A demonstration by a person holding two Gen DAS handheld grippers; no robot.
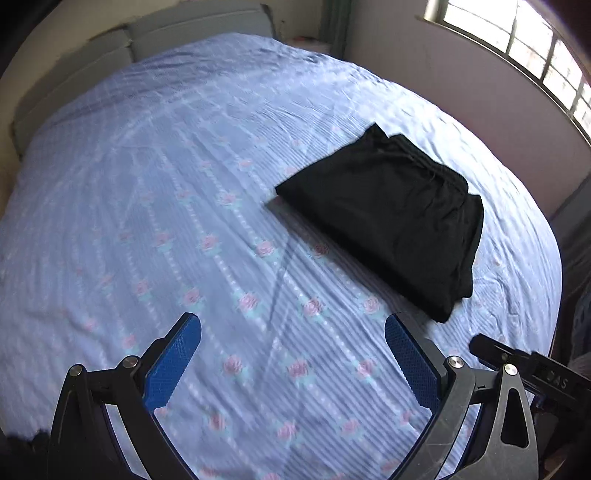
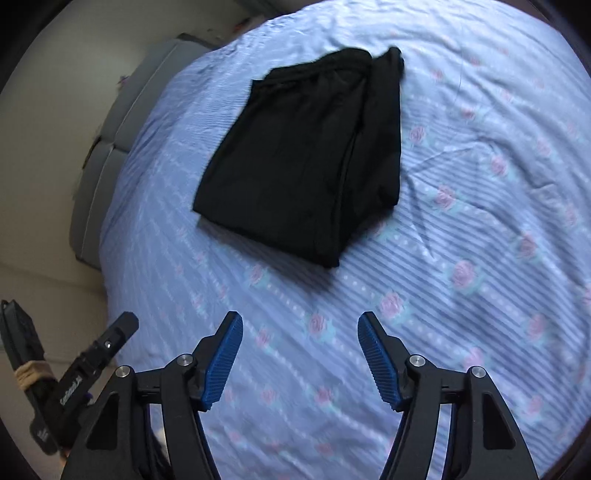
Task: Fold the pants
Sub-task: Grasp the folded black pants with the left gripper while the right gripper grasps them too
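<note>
Closest to the left wrist camera, the left gripper (image 1: 293, 332) stands with its jaws spread wide and nothing between them; its blue ribbed pads (image 1: 173, 363) frame only bedsheet. At the lower right edge of that view a black bar of the other tool pokes in. In the right wrist view, the right gripper (image 2: 300, 325) is likewise released, its blue pads (image 2: 225, 360) apart with bare sheet in the gap and nothing gripped. At that view's lower left, part of the left tool shows, with tan cord wrapped round a black handle (image 2: 31, 373).

Under both grippers spreads the bedsheet (image 1: 147, 221), pale blue with fine stripes and rows of pink roses, lightly wrinkled and blurred in places. Neither gripper touches the cloth of the pants.

Further out lie the pants (image 1: 388, 221), black, already folded into a compact, roughly rectangular bundle resting flat on the sheet. In the left wrist view they sit ahead and to the right of the jaws; in the right wrist view the pants (image 2: 306, 155) sit ahead and slightly left, with the gathered waistband at the far end and one folded layer peeking out along the right side.

Beyond the bed, a grey padded headboard (image 1: 195, 29) stands against a pale wall, and a barred window (image 1: 517, 40) lets in bright daylight at the upper right.
</note>
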